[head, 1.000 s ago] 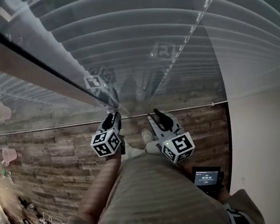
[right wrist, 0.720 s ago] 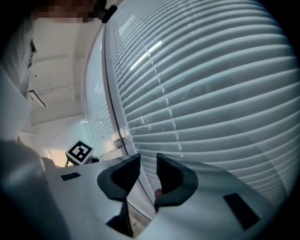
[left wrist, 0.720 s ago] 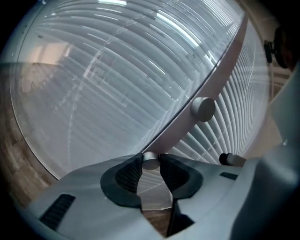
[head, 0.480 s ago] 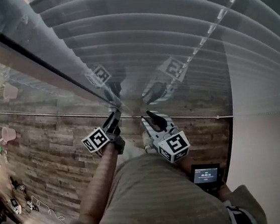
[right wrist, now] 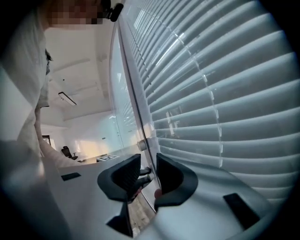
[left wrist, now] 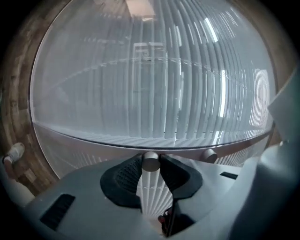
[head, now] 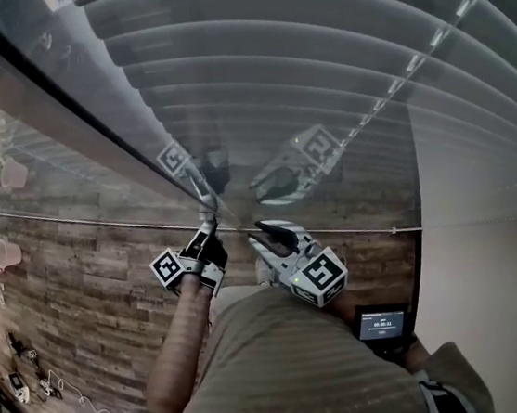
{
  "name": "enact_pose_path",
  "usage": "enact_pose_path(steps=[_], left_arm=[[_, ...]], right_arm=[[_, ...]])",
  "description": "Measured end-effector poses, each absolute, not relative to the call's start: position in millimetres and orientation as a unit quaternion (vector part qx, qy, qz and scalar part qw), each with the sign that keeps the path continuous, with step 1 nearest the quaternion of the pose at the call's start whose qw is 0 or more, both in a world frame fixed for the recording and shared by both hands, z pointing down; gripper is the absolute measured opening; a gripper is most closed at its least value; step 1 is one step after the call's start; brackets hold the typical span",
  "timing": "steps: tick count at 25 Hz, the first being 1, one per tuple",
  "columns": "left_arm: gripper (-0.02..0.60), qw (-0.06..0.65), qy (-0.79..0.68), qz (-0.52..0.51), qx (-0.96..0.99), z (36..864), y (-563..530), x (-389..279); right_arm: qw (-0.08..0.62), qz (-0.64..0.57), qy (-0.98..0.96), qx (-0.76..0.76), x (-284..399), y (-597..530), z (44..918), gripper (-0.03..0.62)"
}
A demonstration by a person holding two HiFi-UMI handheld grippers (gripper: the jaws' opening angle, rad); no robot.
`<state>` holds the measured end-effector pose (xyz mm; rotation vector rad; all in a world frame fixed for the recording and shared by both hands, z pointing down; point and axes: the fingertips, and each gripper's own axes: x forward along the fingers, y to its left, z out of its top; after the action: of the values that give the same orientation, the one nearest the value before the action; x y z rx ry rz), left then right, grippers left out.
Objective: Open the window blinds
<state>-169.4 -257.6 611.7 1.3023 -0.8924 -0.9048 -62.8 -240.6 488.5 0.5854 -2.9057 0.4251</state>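
Left tool [head: 208, 228] first: you've got it level against the glass pane [head: 260, 144], and in the left gripper view that tool [left wrist: 151, 169] has its two dark pads closed on a small white round knob [left wrist: 150, 162]. The knob sits right at the pad tips, touching both. A second knob [left wrist: 209, 155] of the same kind stands just to the right of it on the same rail, untouched.

Right tool [head: 266, 232] now: it's beside the left one, a little to the right and close to the glass. In the right gripper view this tool [right wrist: 147, 161] has its pads apart by a narrow gap and nothing is pinched between them. All you see through the gap is the glass edge and a bit of floor.

The window blinds [head: 316, 63] are on the far side of the pane, filling the far and right part of your head view. Their pale slats [right wrist: 225, 108] run across in long overlapping bands, with thin cords [right wrist: 213, 112] crossing them.

A dark frame bar [head: 78, 111] runs diagonally down the left of the glass to a point just by the left tool. Both marker cubes are mirrored in the pane above your hands. Wood-plank floor [head: 72, 289] lies below on the left, and a small lit screen [head: 382, 324] sits near your right side.
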Motion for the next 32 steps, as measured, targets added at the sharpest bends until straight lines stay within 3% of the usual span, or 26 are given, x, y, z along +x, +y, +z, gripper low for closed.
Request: enact_pose_path(steps=[5, 10, 12, 15, 19, 20, 24, 32], left_arm=[[0.135, 0.641, -0.326, -0.459, 0.522, 610.0, -259.7, -166.7], [0.135, 0.615, -0.365, -0.435, 0.547, 609.4, -263.2, -164.5], [0.171, 0.569, -0.436, -0.35, 0.603, 605.5, -262.1, -161.6], [0.216, 0.443, -0.545, -0.121, 0.702, 602.4, -256.1, -153.2], [0.211, 0.275, -0.622, 0.091, 0.727, 588.5, -255.1, -149.9], [0.148, 0.264, -0.634, 0.107, 0.719, 589.3, -256.2, -151.3], [0.135, 0.31, -0.636, 0.061, 0.704, 600.2, -257.4, -159.3], [0.133, 0.508, -0.534, -0.233, 0.634, 610.3, -258.0, -175.4]], right_arm=[[0.076, 0.147, -0.964, 0.208, -60.5, -243.3, 487.8, 0.112], [0.071, 0.155, -0.962, 0.215, -60.2, -249.0, 490.1, 0.112], [0.071, 0.159, -0.962, 0.211, -60.0, -246.2, 492.8, 0.112], [0.076, 0.165, -0.962, 0.203, -61.4, -239.7, 496.3, 0.112], [0.076, 0.174, -0.962, 0.198, -62.4, -234.2, 493.8, 0.112], [0.075, 0.177, -0.961, 0.198, -62.0, -233.8, 495.7, 0.112], [0.073, 0.182, -0.96, 0.198, -59.5, -232.9, 505.5, 0.112], [0.068, 0.181, -0.96, 0.202, -56.1, -233.5, 509.1, 0.112]])
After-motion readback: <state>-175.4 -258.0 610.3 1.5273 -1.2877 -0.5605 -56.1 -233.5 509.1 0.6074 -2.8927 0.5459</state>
